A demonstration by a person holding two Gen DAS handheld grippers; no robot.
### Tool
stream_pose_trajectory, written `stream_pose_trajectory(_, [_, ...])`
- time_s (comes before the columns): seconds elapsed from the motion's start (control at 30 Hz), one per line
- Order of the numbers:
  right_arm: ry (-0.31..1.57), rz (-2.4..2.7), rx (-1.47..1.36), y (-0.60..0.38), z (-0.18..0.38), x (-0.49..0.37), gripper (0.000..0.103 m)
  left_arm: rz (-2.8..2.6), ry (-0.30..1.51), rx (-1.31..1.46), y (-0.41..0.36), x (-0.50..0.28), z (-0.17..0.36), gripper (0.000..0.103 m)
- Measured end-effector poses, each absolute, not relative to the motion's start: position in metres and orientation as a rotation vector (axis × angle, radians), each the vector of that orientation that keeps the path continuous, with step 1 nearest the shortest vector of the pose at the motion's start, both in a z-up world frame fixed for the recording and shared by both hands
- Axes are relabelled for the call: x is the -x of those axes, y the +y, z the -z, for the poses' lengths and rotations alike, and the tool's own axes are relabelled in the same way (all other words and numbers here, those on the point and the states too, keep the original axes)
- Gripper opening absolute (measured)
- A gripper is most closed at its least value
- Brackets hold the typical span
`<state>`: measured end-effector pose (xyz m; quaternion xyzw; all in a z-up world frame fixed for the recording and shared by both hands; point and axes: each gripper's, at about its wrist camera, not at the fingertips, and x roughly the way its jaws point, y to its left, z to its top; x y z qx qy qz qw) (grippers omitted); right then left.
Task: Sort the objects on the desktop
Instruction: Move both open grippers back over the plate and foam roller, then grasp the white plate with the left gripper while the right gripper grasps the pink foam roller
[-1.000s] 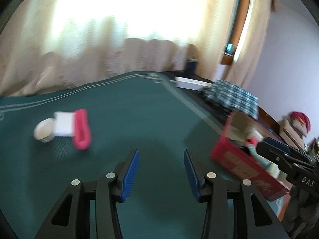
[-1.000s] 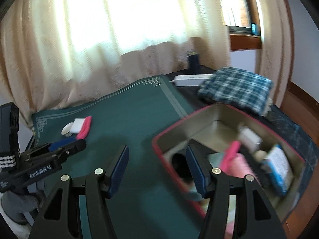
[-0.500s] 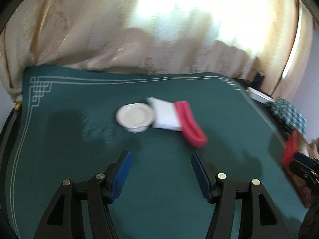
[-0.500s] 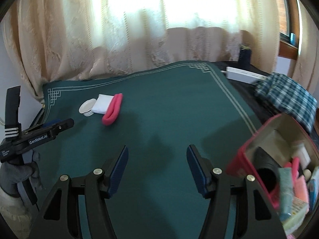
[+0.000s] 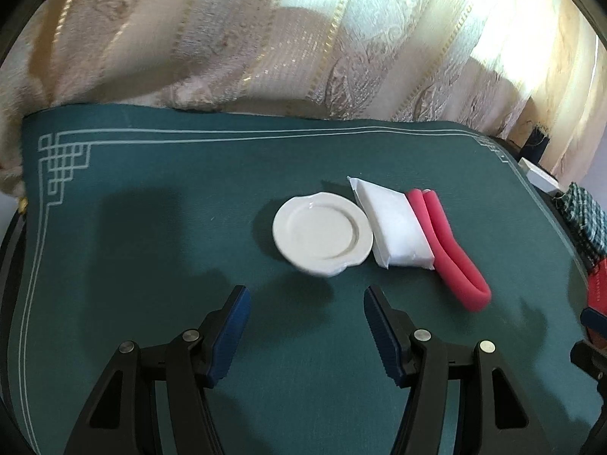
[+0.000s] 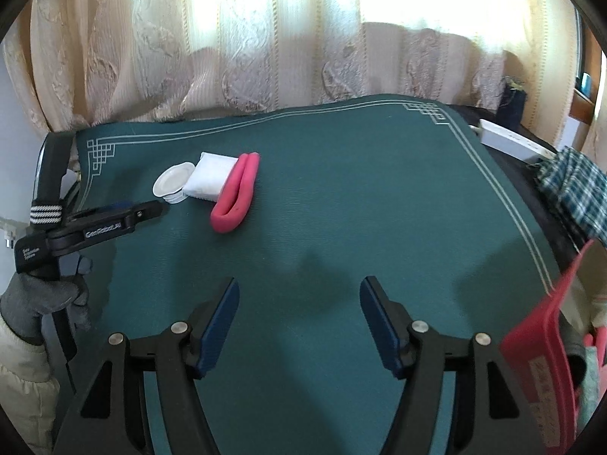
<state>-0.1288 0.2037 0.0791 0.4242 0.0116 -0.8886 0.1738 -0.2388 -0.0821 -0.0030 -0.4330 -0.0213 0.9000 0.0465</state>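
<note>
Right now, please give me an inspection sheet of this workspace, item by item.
Surface: green mat with white border lines.
Job's things: white saucer, white packet and pink bent tube side by side; red box at right, holding items.
Clutter: checked cloth, white power strip.
Grippers: left gripper open, empty, before the saucer; right gripper opening, empty.
Cables: nothing seen.
Surroundings: curtain, bright window.

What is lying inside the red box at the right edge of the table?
Only a corner of the red box shows. Inside it, something pink and a pale greenish item are visible. The rest of its contents is cut off by the picture's edge.
</note>
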Motion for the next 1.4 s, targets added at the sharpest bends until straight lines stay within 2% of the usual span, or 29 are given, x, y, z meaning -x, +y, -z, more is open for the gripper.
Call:
stream_pose_trajectory(0.33, [0.093, 2.493, -1.239, 0.181, -0.065, 0.153, 0.072, -2.715, -0.019, 1.339, -0.073, 0.275, 0.016, 0.064])
stream_pose_trajectory(0.67, [0.068, 2.46, -1.257, 0.156, -0.057, 0.19, 0.072, -2.711, -0.067, 1.314, -0.075, 0.296, 0.019, 0.064])
stream_pose_trajectory(0.73, [0.069, 2.458, -1.256, 0.151, -0.056, 0.196, 0.072, -2.712, -0.07, 1.303, -0.077, 0.295, 0.019, 0.059])
stream_pose_trajectory(0.77, [0.068, 2.457, -1.256, 0.149, -0.056, 0.199, 0.072, -2.718, -0.083, 1.296, -0.079, 0.294, 0.018, 0.051])
stream_pose_trajectory(1.4, [0.049, 2.454, -1.235, 0.119, -0.065, 0.231, 0.072, -2.741, -0.213, 1.182, -0.099, 0.282, 0.001, 0.051])
